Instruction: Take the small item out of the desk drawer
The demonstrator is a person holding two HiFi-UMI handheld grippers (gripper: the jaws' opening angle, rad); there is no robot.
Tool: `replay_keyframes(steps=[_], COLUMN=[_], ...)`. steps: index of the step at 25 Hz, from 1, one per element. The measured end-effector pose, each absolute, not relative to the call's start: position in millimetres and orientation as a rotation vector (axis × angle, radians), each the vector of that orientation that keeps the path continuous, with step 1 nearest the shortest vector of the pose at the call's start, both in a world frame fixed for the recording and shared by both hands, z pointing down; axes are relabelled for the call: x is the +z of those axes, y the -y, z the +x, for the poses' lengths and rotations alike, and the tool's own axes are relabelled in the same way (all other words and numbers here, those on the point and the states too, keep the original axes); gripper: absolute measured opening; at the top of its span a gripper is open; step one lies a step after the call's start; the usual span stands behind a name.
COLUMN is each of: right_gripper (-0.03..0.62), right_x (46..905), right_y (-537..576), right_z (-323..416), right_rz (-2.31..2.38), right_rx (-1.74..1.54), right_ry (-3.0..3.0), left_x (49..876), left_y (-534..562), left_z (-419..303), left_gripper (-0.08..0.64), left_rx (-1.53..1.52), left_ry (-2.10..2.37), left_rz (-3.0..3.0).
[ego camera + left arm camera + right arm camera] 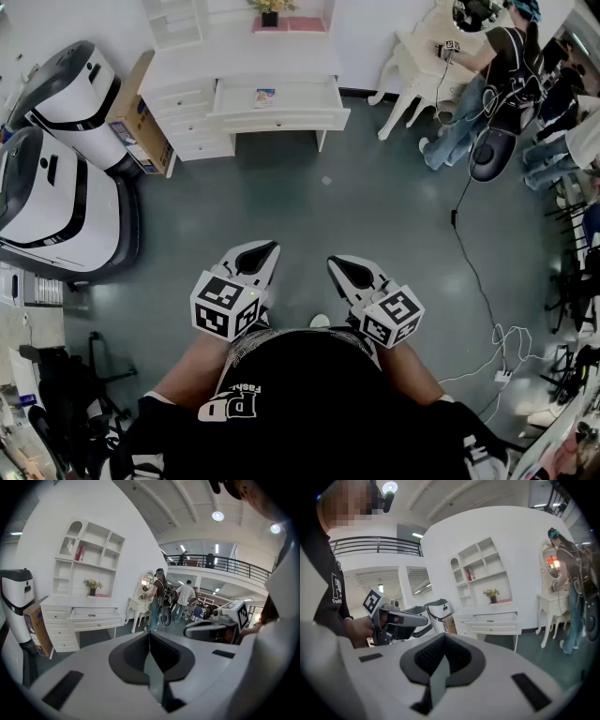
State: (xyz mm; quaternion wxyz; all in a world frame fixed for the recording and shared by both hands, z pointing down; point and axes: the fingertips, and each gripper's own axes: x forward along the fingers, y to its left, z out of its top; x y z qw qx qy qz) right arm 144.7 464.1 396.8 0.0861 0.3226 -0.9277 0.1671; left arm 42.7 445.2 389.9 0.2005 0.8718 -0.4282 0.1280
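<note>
The white desk stands far ahead across the grey floor, and its wide drawer is pulled open. A small colourful item lies flat inside the drawer, also visible as the small item in the left gripper view and the small item in the right gripper view. My left gripper and right gripper are held close to my body, side by side, well short of the desk. Both point toward the desk. The left gripper has its jaws together with nothing between them, and so does the right gripper.
Two large white machines and a cardboard box stand left of the desk. People stand by a small white table at the upper right. A cable trails over the floor on the right. A shelf unit sits on the desk.
</note>
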Motion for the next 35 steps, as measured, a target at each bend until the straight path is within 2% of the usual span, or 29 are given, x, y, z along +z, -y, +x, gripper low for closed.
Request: replay_keyframes(steps=[12, 17, 35], right_gripper=[0.006, 0.009, 0.009], right_x=[402, 396, 392], right_y=[-464, -458, -444], right_z=[135, 128, 58], right_rz=[0.916, 0.964, 0.926], right_rx=[0.557, 0.476, 0.416], right_ry=[2.773, 2.775, 2.772], left_x=[395, 398, 403], left_y=[-441, -438, -423], left_z=[38, 33, -37], left_gripper=[0.015, 0.015, 0.015], left_rx=[0.366, 0.364, 0.324], left_ry=[1.195, 1.195, 1.216], left_rz=[2.433, 2.424, 2.414])
